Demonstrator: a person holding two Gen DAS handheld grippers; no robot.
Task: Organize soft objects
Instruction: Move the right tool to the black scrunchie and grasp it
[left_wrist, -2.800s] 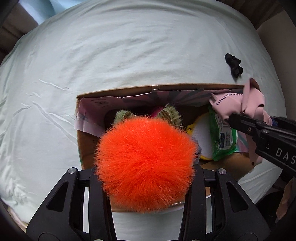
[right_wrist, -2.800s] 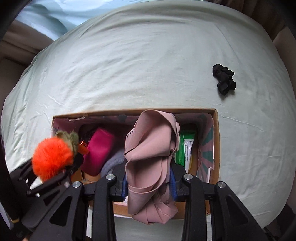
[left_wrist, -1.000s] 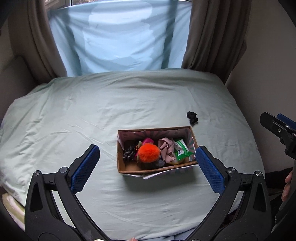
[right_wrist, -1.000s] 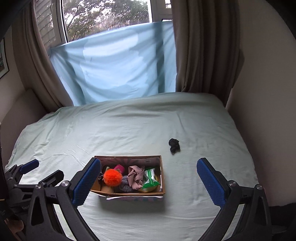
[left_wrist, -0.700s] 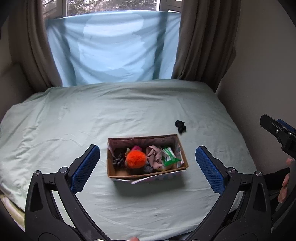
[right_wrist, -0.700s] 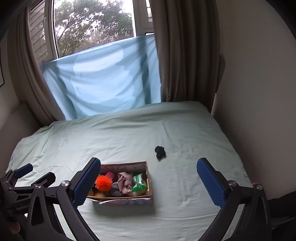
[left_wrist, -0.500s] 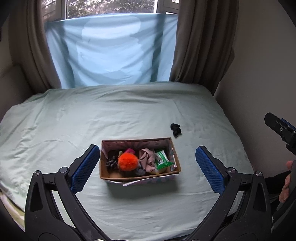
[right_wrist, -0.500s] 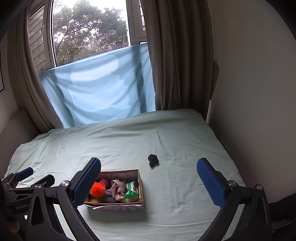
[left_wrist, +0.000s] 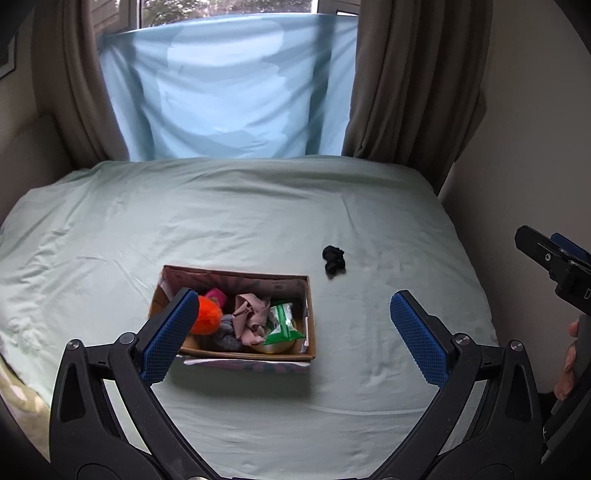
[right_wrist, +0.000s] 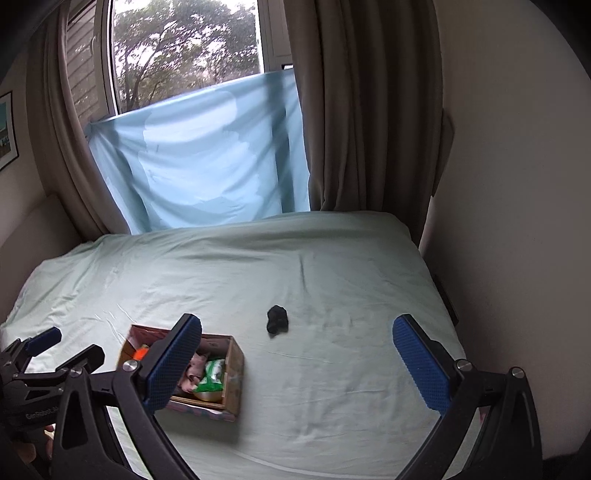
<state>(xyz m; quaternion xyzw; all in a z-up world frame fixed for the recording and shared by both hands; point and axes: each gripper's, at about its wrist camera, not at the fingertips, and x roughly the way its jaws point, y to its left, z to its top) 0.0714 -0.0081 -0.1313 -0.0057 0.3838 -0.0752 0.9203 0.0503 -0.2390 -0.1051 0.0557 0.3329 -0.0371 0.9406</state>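
Note:
A cardboard box (left_wrist: 309, 325) sits on the pale green bed. It holds an orange pompom (left_wrist: 207, 320), a pink cloth (left_wrist: 251, 317), a green packet (left_wrist: 282, 323) and a magenta item (left_wrist: 216, 294). A small black soft object (left_wrist: 333, 260) lies on the sheet beyond the box's far right corner. My left gripper (left_wrist: 291, 332) is open and empty, well back from the box. My right gripper (right_wrist: 295, 363) is open and empty, high above the bed. The box (right_wrist: 233, 373) and the black object (right_wrist: 277, 319) also show in the right wrist view.
The bed (left_wrist: 258, 206) fills the room between a wall (right_wrist: 517, 221) on the right and a headboard on the left. Brown curtains (right_wrist: 365, 110) and a blue sheet (right_wrist: 207, 155) hang over the window behind it. The right gripper's tip (left_wrist: 550, 258) shows at the left view's right edge.
Both grippers let go of the orange pompom and the pink cloth into the box, opened wide, and pulled back and up from the bed. The right view keeps rising.

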